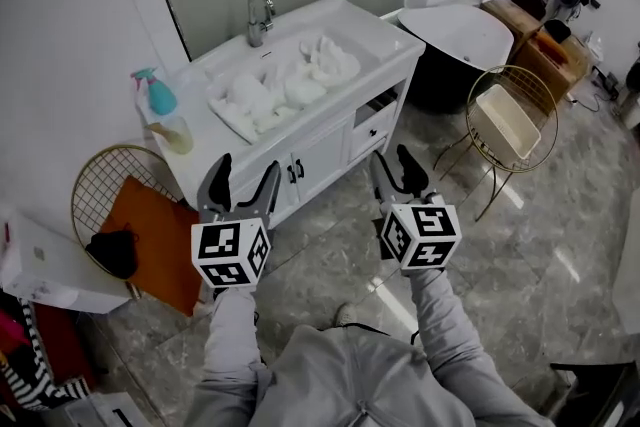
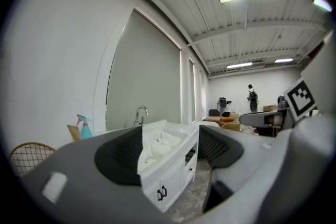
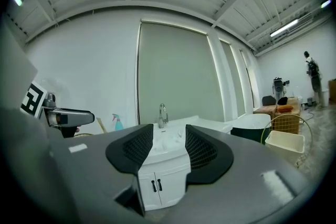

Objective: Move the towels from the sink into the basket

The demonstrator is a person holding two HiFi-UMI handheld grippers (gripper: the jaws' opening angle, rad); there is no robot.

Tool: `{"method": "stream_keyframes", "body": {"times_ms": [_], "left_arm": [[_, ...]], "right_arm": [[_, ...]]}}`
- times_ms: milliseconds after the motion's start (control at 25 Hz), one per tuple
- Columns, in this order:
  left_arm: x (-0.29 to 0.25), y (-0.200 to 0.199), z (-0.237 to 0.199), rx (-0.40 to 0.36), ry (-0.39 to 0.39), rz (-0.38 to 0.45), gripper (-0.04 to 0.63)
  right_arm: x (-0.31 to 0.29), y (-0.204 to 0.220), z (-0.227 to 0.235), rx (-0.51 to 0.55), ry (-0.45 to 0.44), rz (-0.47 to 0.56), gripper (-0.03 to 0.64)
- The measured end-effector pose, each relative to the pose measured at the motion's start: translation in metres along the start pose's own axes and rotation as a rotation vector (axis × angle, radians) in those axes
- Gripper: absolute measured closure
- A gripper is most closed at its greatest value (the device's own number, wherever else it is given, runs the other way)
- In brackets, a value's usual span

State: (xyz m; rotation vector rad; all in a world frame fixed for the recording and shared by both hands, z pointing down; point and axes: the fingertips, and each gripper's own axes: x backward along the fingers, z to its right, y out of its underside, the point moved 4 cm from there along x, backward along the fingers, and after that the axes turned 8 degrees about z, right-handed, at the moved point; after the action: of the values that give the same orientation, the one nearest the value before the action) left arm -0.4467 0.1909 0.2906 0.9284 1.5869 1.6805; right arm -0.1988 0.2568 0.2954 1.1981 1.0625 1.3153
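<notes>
The towels lie as a white crumpled heap in the sink of a white vanity cabinet, none of them lifted yet, so the task looks to be at its very start. In the head view the heap's long axis follows the vanity's length, from near left to far right, with the faucet behind its middle and a blue spray bottle on the counter past its left end. Both grippers are held level out in front of the cabinet doors, well apart from the towels and lower than the counter. The left gripper has its jaws wide apart with nothing between the pads; its own view looks straight along them at the near end of the heap. The right gripper has its jaws apart too, but more narrowly, also empty, and is lined up on the cabinet front under the faucet. By my reading the left gripper is the nearer to the towels, facing the heap's left end, so a forward and upward reach from that side is the shorter one. A gold wire basket with a cream liner stands to the right of the vanity, beside a dark bathtub; a second wire basket with an orange liner stands left of it. Which one is meant I cannot tell.
</notes>
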Motion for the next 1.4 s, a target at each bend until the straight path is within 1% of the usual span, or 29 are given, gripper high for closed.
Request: {"method": "stream_keyframes", "body": {"times_ms": [120, 240, 360, 480, 560, 680, 800, 880, 920, 1040, 1120, 1200, 1280, 1400], "left_arm": [[-0.033, 0.006, -0.005, -0.017, -0.020, -0.020, 0.204], [-0.061, 0.018, -0.018, -0.025, -0.045, -0.055, 0.204], [-0.090, 0.033, -0.036, -0.061, -0.058, -0.091, 0.204], [-0.124, 0.050, -0.064, -0.121, -0.065, -0.136, 0.204], [-0.152, 0.060, -0.088, -0.172, -0.058, -0.181, 0.203], [-0.200, 0.071, -0.122, -0.265, -0.015, -0.283, 0.204], [-0.243, 0.093, -0.152, -0.366, 0.044, -0.413, 0.202], [-0.266, 0.112, -0.171, -0.420, 0.080, -0.505, 0.202], [-0.275, 0.122, -0.180, -0.434, 0.099, -0.552, 0.202], [-0.294, 0.152, -0.198, -0.450, 0.149, -0.688, 0.202], [-0.301, 0.169, -0.209, -0.472, 0.172, -0.758, 0.199], [-0.307, 0.183, -0.217, -0.485, 0.186, -0.814, 0.175], [-0.311, 0.198, -0.224, -0.508, 0.212, -0.887, 0.148], [-0.313, 0.222, -0.230, -0.598, 0.270, -1.007, 0.123]], "right_arm": [[-0.037, 0.005, 0.012, -0.004, -0.045, -0.017, 0.436], [-0.071, 0.017, 0.014, -0.009, -0.097, -0.041, 0.428], [-0.108, 0.034, 0.010, -0.007, -0.158, -0.074, 0.422], [-0.153, 0.056, -0.001, 0.014, -0.230, -0.113, 0.414], [-0.187, 0.068, -0.010, 0.039, -0.279, -0.151, 0.408], [-0.241, 0.088, -0.028, 0.087, -0.359, -0.227, 0.397], [-0.290, 0.114, -0.052, 0.148, -0.473, -0.311, 0.386], [-0.320, 0.132, -0.066, 0.202, -0.554, -0.363, 0.379], [-0.334, 0.141, -0.071, 0.236, -0.590, -0.389, 0.376], [-0.364, 0.172, -0.082, 0.350, -0.691, -0.480, 0.362], [-0.377, 0.194, -0.090, 0.448, -0.769, -0.544, 0.351], [-0.384, 0.216, -0.100, 0.567, -0.857, -0.599, 0.334], [-0.390, 0.237, -0.108, 0.678, -0.937, -0.638, 0.314], [-0.399, 0.264, -0.119, 0.783, -1.024, -0.682, 0.302]]}}
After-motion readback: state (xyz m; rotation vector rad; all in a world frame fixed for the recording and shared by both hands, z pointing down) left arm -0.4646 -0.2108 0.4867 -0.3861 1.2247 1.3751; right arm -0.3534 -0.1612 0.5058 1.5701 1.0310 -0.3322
